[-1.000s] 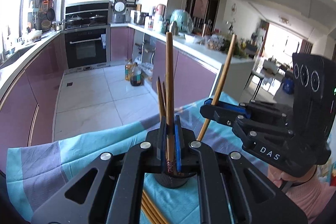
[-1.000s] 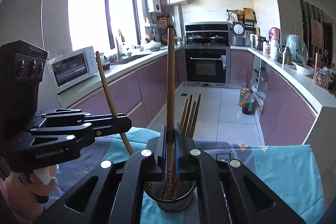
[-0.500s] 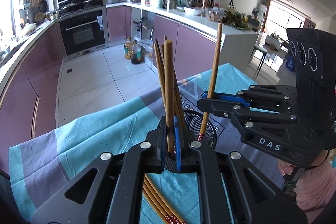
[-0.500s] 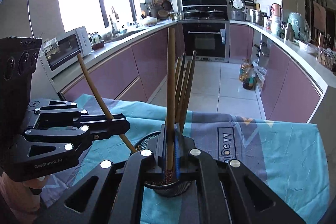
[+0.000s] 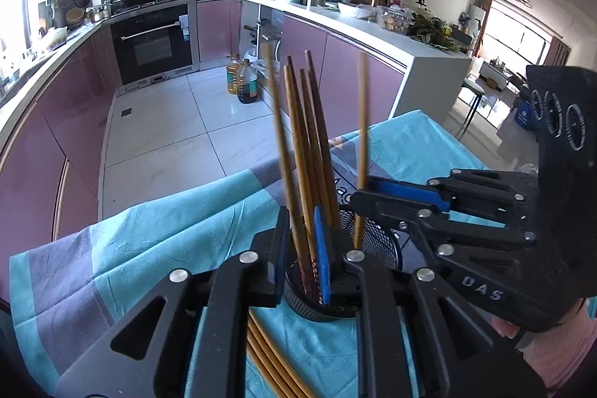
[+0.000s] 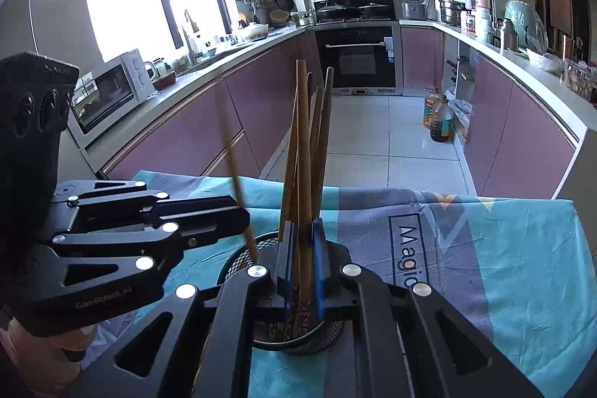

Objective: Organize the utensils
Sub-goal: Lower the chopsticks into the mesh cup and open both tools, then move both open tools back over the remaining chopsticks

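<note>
A black mesh holder stands on the teal and grey cloth with several brown chopsticks upright in it. My left gripper is right over its rim and its jaws are opening. A blurred chopstick slips loose between the blue pads into the holder. My right gripper hovers over the holder from the other side, jaws also opening. Its chopstick stands between the pads with a small gap, its tip down in the holder.
Several more chopsticks lie on the cloth under my left gripper. The cloth covers the table, with kitchen floor beyond its far edge. A hand in a pink sleeve holds the right gripper.
Both grippers sank toward the holder and lowered their chopsticks into it. Both pairs of jaws have parted slightly, and the left one's chopstick now tilts and blurs as it slides down.
</note>
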Motion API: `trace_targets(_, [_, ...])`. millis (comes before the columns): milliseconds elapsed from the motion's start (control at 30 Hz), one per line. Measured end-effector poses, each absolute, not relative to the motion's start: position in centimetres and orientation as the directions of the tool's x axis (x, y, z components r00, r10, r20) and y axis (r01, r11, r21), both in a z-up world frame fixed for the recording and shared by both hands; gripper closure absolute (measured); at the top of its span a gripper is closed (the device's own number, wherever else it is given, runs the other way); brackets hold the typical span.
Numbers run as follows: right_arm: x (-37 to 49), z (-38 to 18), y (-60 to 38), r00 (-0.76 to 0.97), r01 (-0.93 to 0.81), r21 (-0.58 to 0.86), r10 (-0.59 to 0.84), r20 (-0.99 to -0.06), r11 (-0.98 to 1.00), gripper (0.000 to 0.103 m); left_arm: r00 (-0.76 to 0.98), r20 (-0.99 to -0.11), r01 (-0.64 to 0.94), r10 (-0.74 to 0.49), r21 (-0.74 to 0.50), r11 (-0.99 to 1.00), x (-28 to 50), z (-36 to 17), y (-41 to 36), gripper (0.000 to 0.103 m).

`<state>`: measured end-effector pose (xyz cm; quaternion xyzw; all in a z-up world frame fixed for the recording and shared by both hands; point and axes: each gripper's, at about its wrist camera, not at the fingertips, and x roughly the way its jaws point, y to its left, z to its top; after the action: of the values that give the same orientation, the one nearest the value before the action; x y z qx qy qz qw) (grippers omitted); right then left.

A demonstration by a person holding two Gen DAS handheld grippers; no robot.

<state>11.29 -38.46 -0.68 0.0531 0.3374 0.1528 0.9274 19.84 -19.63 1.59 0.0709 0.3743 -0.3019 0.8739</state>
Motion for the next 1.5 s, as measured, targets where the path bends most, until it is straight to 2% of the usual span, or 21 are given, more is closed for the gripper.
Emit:
trace_targets(167, [10.6,-0.5,-38.5,0.732,-0.259,0.208,0.332,-0.595,0.943,0.088,0.569,-0.668,0.557,-0.48,-0.117,0.822,19.1,1.6,-18.0,0.086])
trace_targets(233, [10.0,-0.3,-38.3,0.736,-0.272,0.211,0.344,-0.583,0.939,0.085,0.594,-0.639,0.55,-0.489,-0.122,0.826,18.1,1.8,-17.1,0.077])
trace_targets(367, [8.5,0.2,-37.8,0.738,-0.308,0.216,0.376,-0.561,0.926,0.081,0.648,-0.583,0.534,-0.49,-0.111,0.838,15.7,2.4,-15.0,0.071])
trace_targets(500, [6.1,0.4,-36.9,0.719,-0.385,0.229,0.446,-0.534,0.894,0.076,0.693,-0.532,0.516,-0.487,-0.106,0.85,13.1,2.4,-12.3,0.06])
trace_targets(600, [4.3,-0.5,-36.0,0.682,-0.438,0.249,0.5,-0.534,0.864,0.073,0.695,-0.529,0.503,-0.487,-0.126,0.855,11.6,1.8,-10.5,0.059])
trace_targets(700, [3.3,-2.3,-34.8,0.646,-0.458,0.246,0.509,-0.568,0.855,0.071,0.704,-0.543,0.481,-0.458,-0.11,0.87,10.4,0.3,-9.2,0.055])
trace_targets(933, [2.9,-7.4,-32.8,0.563,-0.43,0.266,0.487,-0.668,0.863,0.071,0.633,-0.659,0.459,-0.406,-0.103,0.883,8.9,-5.5,-7.9,0.055])
trace_targets(1100, [2.7,-8.8,-32.8,0.543,-0.404,0.292,0.484,-0.686,0.867,0.071,0.583,-0.726,0.445,-0.366,-0.092,0.891,8.1,-9.1,-8.1,0.055])
trace_targets(1500, [2.5,-10.0,-32.6,0.536,-0.376,0.298,0.468,-0.702,0.878,0.071,0.524,-0.778,0.453,-0.346,-0.09,0.887,8.3,-11.9,-9.6,0.055])
